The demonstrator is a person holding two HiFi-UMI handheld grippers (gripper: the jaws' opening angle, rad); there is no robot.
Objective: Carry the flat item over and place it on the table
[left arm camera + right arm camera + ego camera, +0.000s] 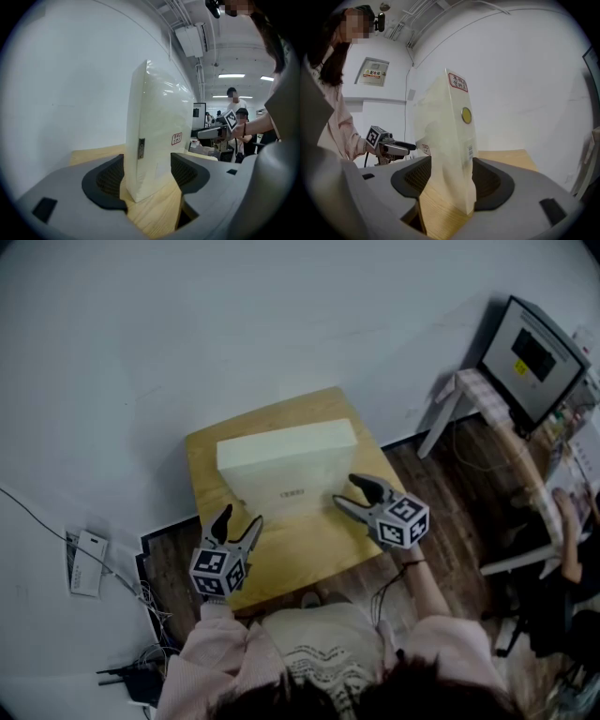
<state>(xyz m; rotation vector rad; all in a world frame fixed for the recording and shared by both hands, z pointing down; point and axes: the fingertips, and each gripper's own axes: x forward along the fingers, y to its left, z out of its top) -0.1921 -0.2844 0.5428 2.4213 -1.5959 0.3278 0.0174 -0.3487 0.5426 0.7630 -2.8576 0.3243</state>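
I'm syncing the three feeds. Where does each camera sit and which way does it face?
Head view: on the person's head, looking steeply down at the package on the table; left gripper, right gripper and sleeves show.
Left gripper view: on that gripper, looking along its jaws astride the package; right gripper beyond.
Right gripper view: likewise, left gripper beyond.
All share the package.

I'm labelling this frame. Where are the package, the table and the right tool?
package [281, 470]: head view, middle of its white face.
table [309, 540]: head view, bare wood near the front edge.
right tool [343, 489]: head view, midway between its fingertips.
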